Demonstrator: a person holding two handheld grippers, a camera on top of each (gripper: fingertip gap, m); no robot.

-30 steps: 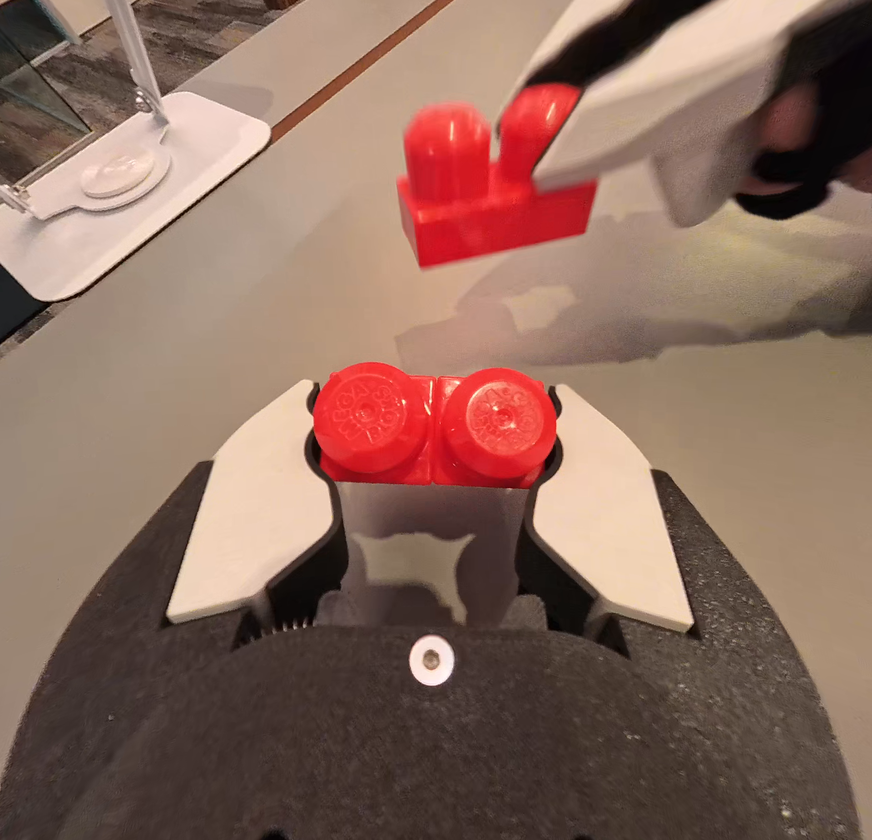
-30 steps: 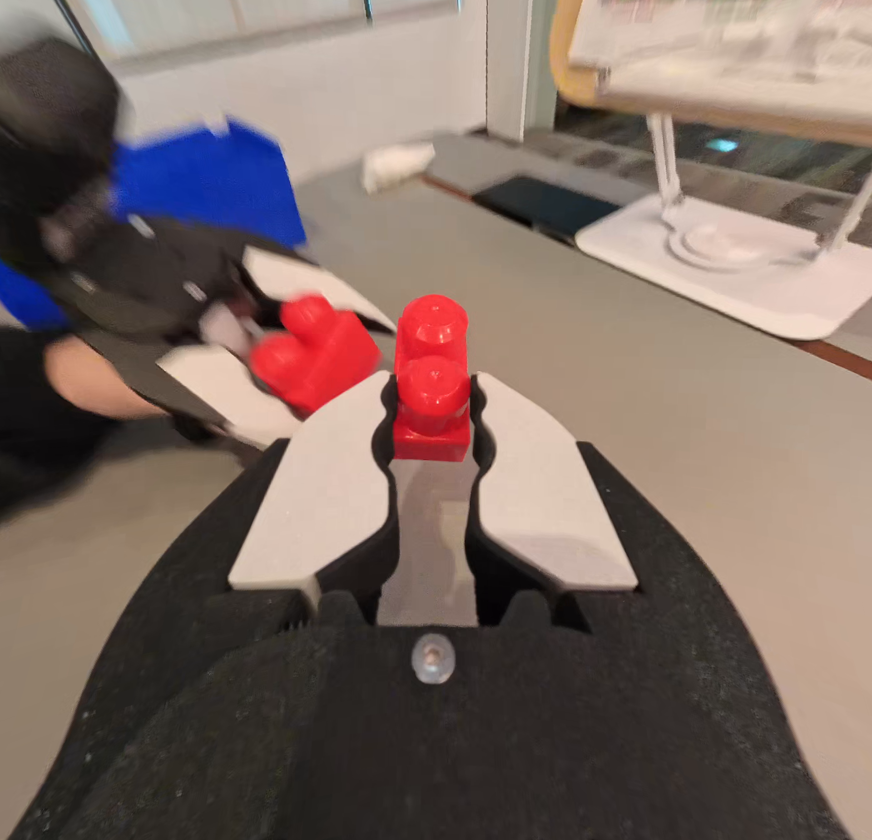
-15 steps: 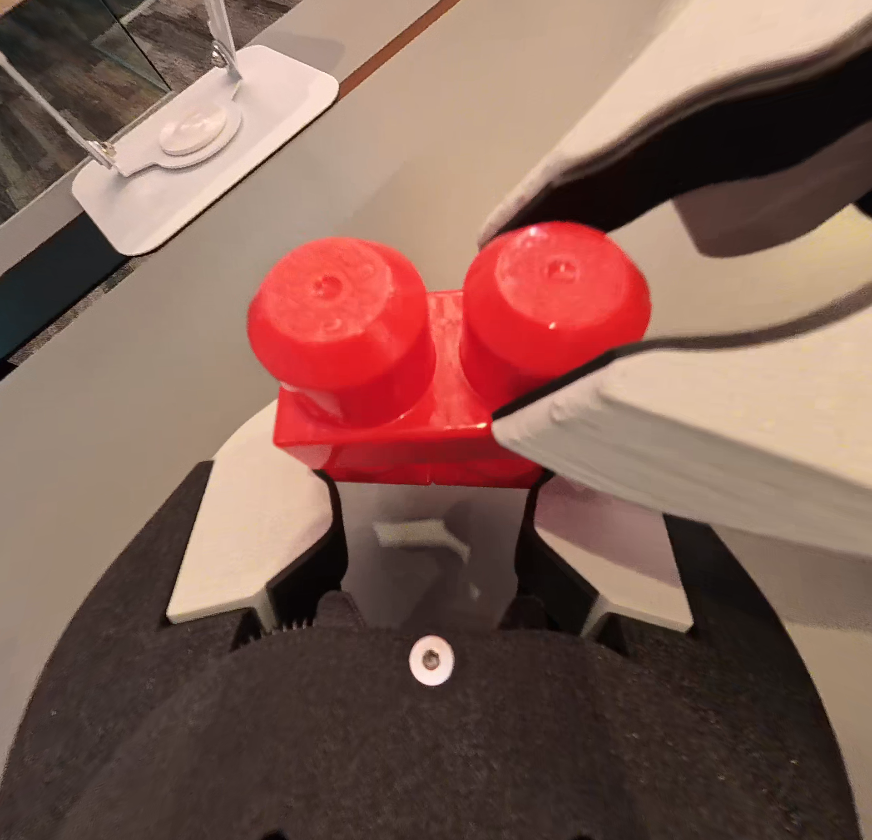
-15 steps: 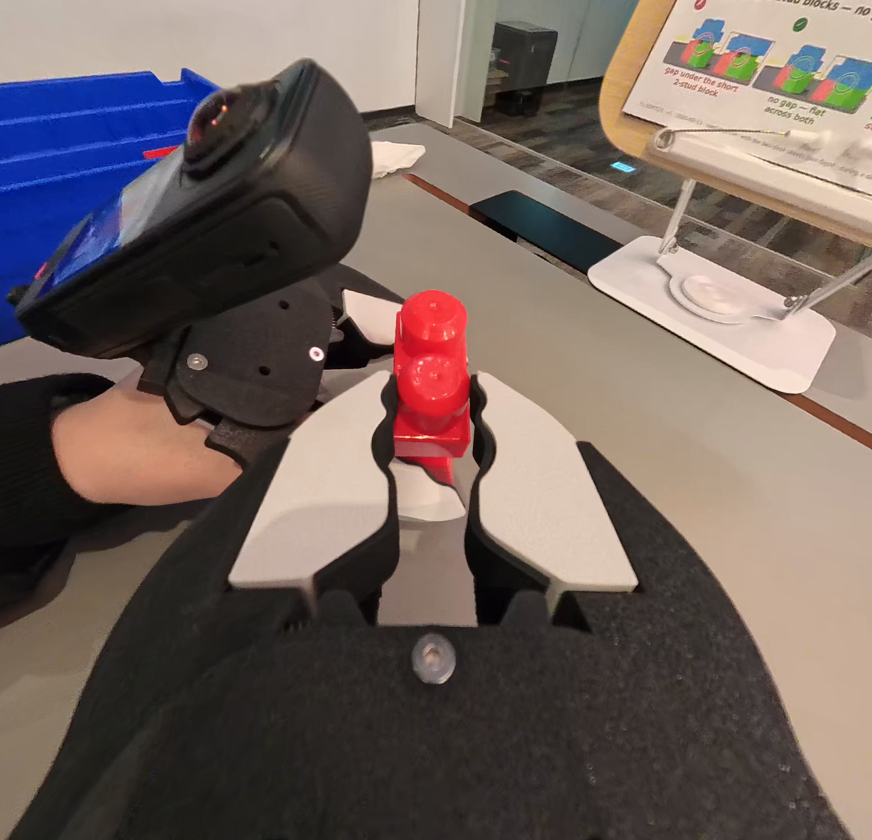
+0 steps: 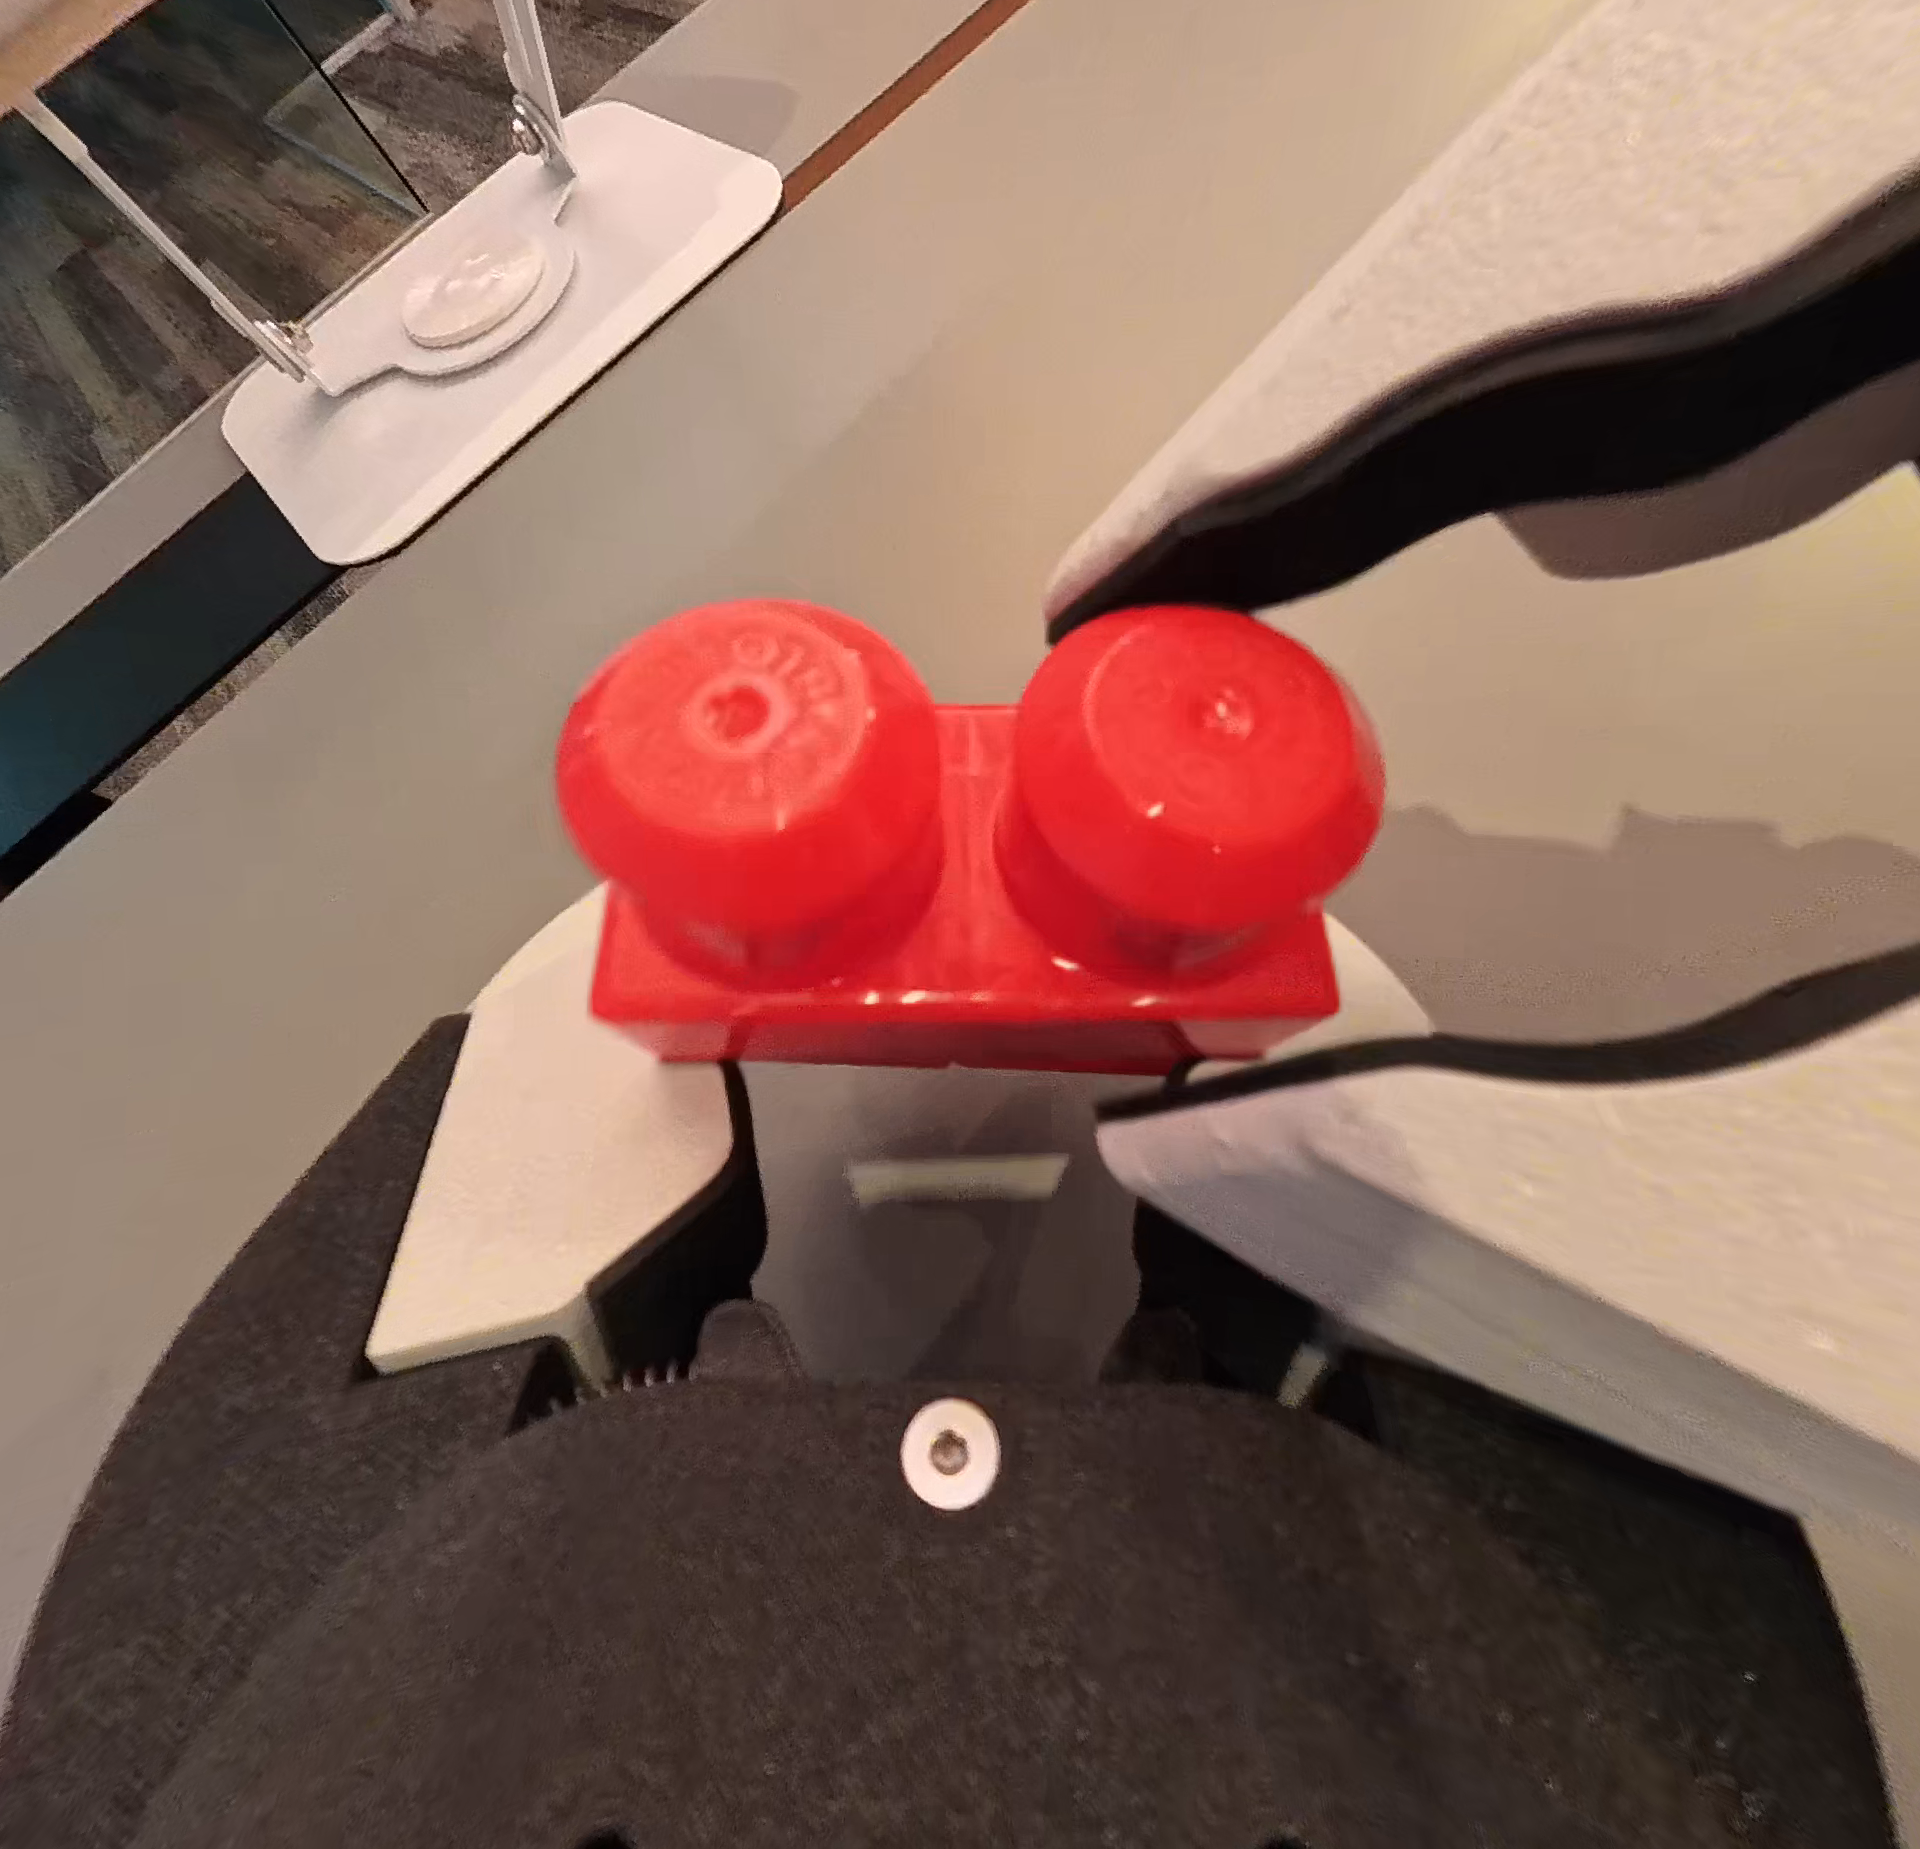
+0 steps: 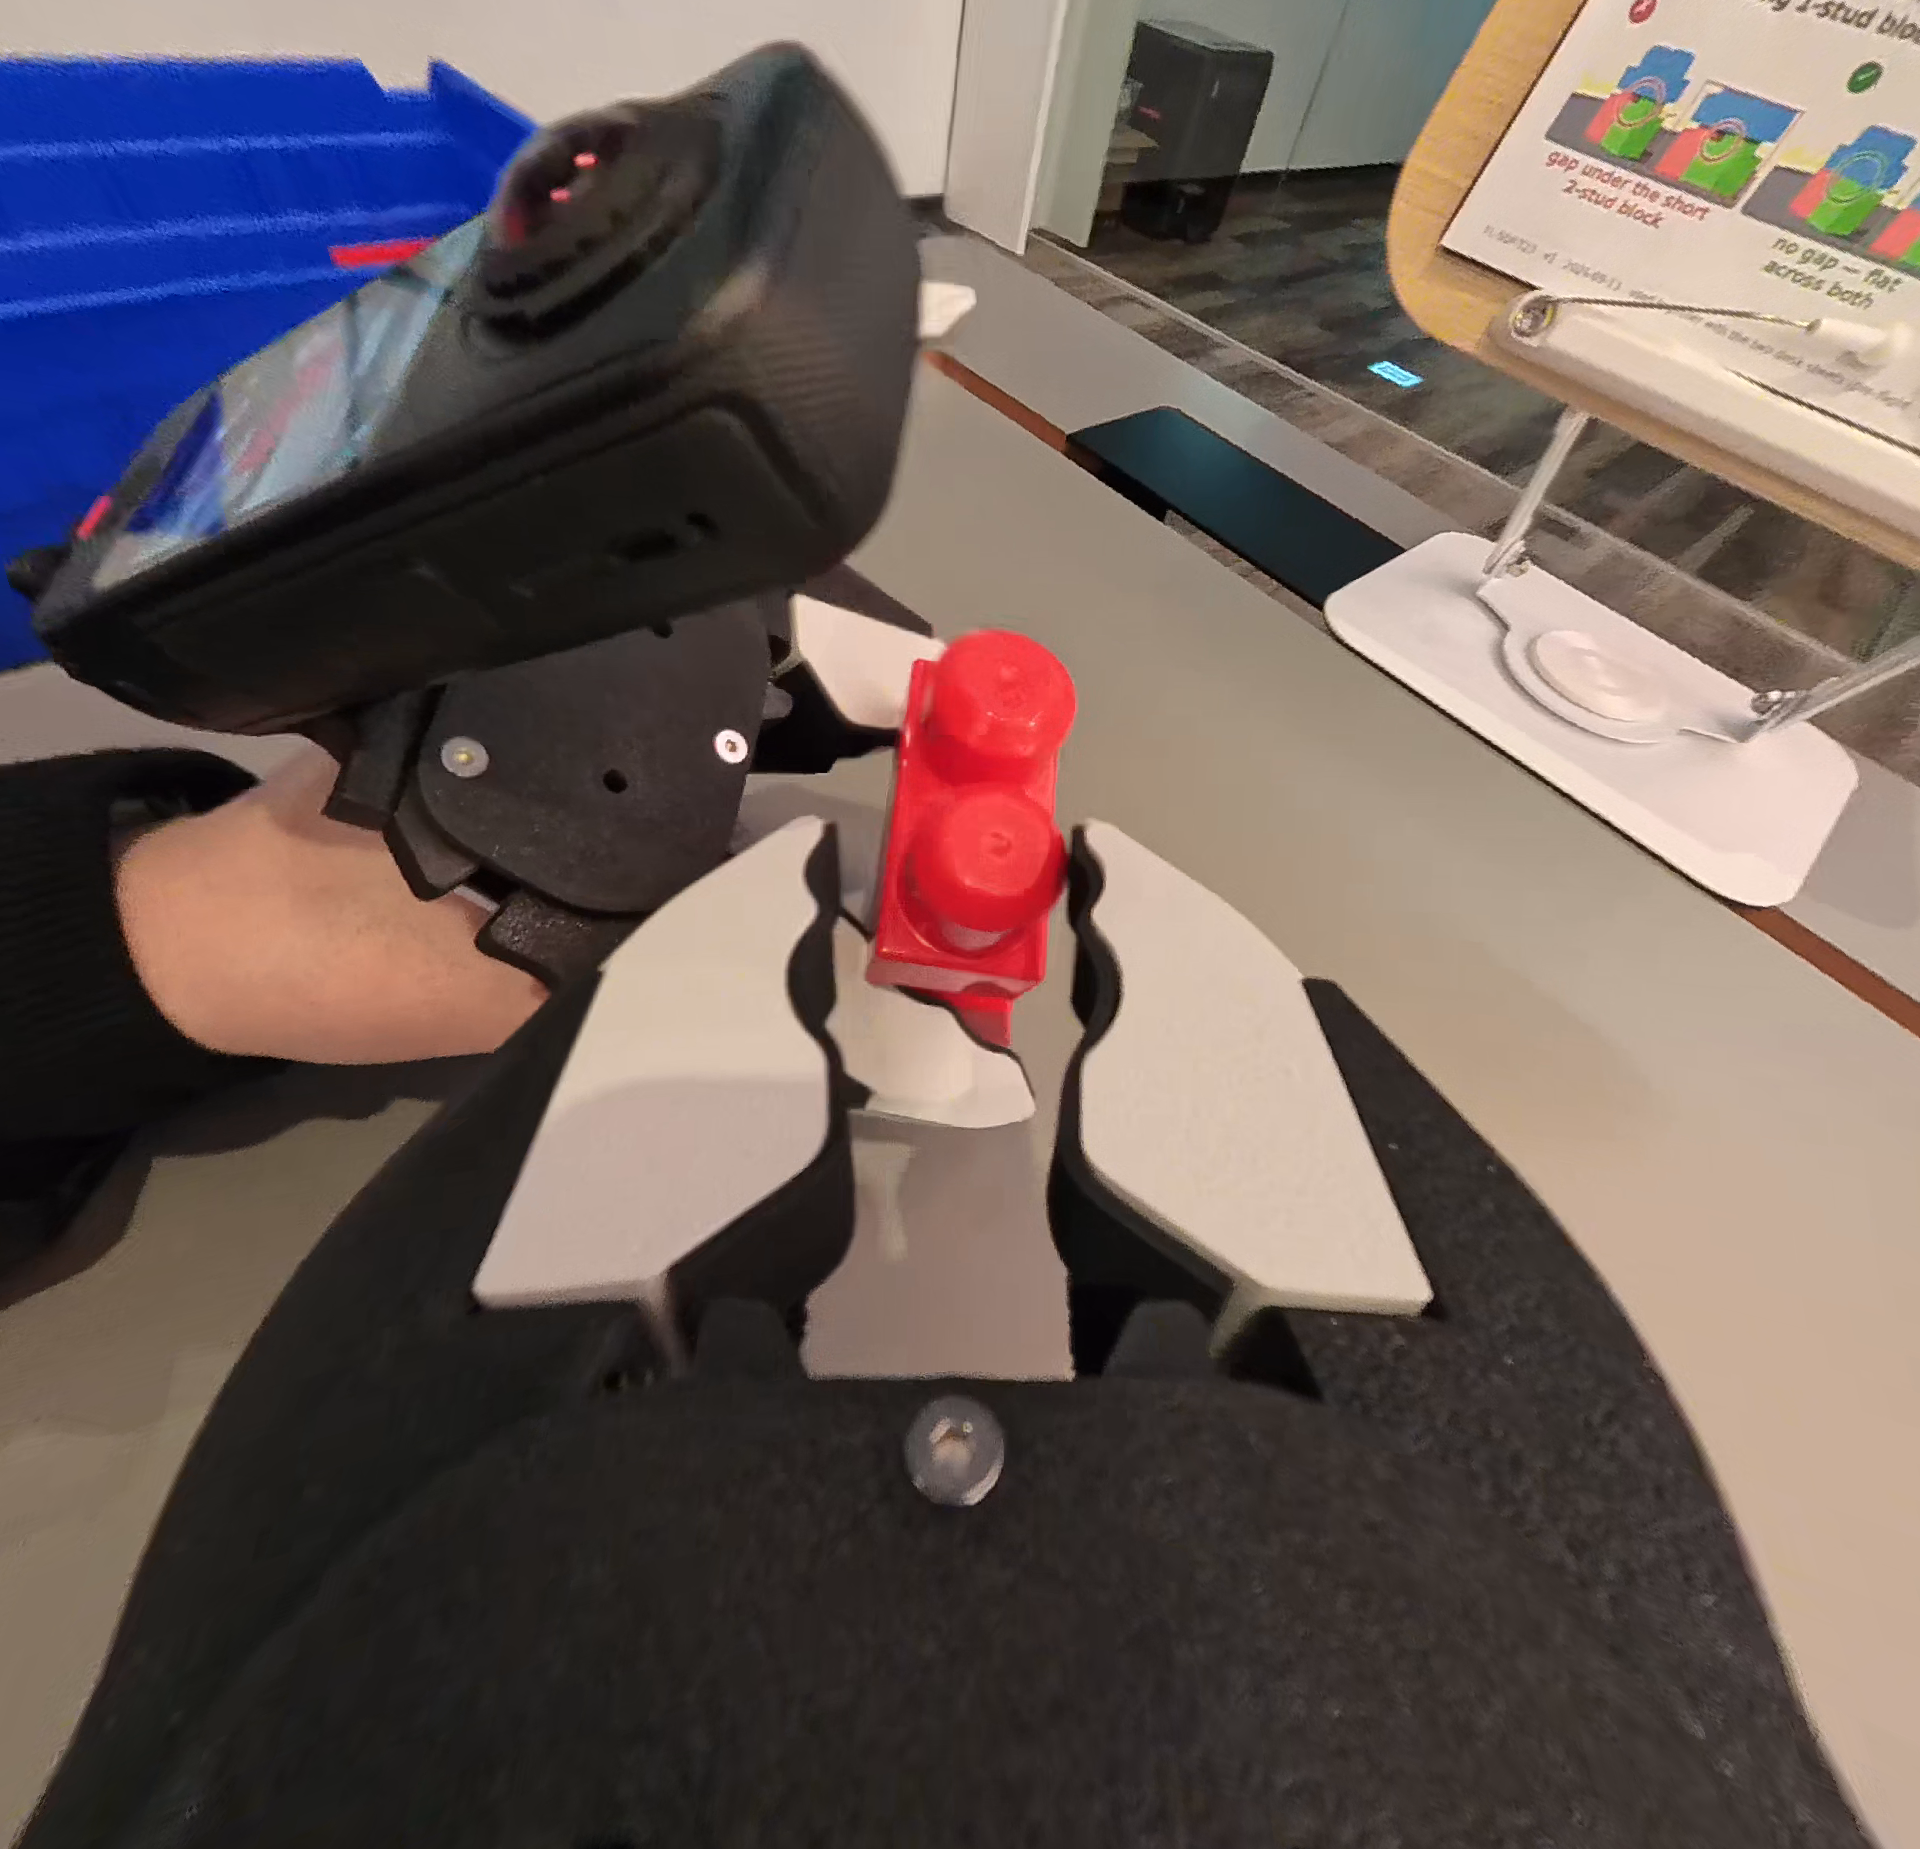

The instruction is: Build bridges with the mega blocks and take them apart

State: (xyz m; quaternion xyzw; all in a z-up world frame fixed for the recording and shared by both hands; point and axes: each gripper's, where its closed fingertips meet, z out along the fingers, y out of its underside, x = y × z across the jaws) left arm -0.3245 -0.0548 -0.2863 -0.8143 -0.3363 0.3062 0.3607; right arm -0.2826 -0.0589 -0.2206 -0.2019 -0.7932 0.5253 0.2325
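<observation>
A red two-stud block (image 5: 966, 823) sits stacked on top of a second red block, which my left gripper (image 5: 956, 968) is shut on. The upper block hides almost all of the lower one in the left wrist view. In the right wrist view the upper block (image 6: 977, 823) stands between the fingers of my right gripper (image 6: 951, 843), which is open, with a gap on the left side. A corner of the lower block (image 6: 992, 1015) shows beneath. My right gripper (image 5: 1075, 864) reaches in from the right around the right stud.
All this is held above a grey table (image 6: 1299, 968). A white stand base (image 5: 499, 345) sits near the table's edge and carries an instruction board (image 6: 1714, 137). A blue bin (image 6: 208, 220) stands behind the left gripper's black camera (image 6: 499, 365). A person's hand (image 6: 291, 937) holds that gripper. My hands' fingertips stand some 8 cm from each other.
My right gripper carried its red block onto the block in my left gripper, then opened its fingers off it. The left gripper stayed shut.
</observation>
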